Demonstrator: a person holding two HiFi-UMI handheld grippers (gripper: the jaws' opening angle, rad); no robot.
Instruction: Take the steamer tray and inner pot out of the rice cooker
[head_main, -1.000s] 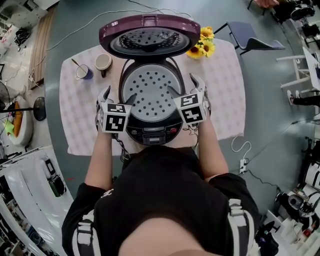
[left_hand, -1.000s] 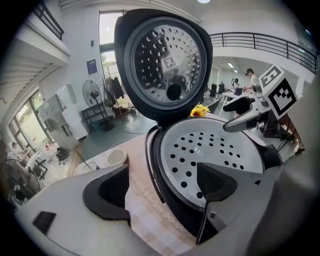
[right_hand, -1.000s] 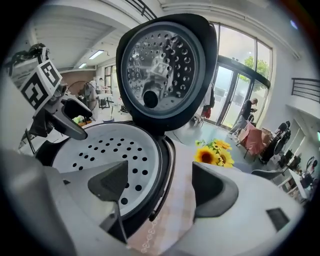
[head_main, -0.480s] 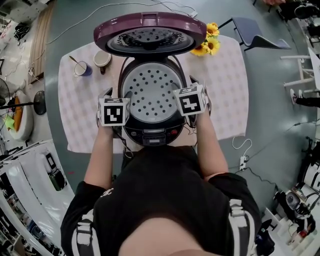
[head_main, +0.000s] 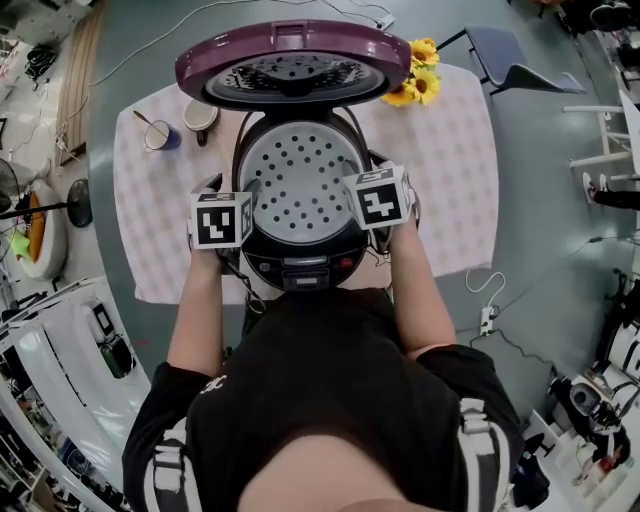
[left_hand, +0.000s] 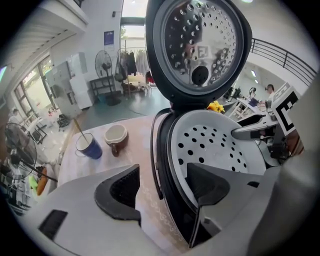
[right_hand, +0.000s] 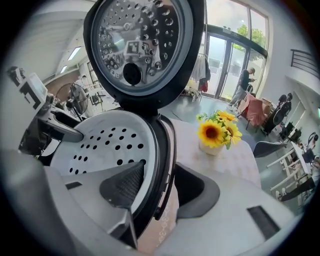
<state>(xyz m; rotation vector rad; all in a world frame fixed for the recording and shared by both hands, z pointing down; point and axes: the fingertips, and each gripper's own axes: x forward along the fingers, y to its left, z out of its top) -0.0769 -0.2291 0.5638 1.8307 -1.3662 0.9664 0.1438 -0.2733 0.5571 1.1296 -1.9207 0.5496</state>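
Note:
The rice cooker (head_main: 300, 268) stands on the table with its purple lid (head_main: 290, 62) raised. The white perforated steamer tray (head_main: 300, 175) fills its mouth and hides the inner pot. My left gripper (head_main: 236, 188) straddles the cooker's left rim (left_hand: 159, 165): one jaw rests inside on the tray (left_hand: 215, 145), the other stands outside with a strip of tablecloth showing beside it. My right gripper (head_main: 368, 172) straddles the right rim (right_hand: 167, 150) the same way, its inner jaw over the tray (right_hand: 100, 140). Both pairs of jaws have just been closing with the rim between them; I see no pad pressing.
A blue mug (head_main: 165, 135) with a spoon and a brown cup (head_main: 202, 117) stand at the table's back left. Sunflowers (head_main: 412, 82) sit at the back right. A chair (head_main: 510, 65) stands beyond the table. The raised lid hangs over the back of the cooker.
Both grippers have sunk a little onto the cooker's rims and rolled, so their marker cubes now face up. Their jaws have narrowed around the rims.

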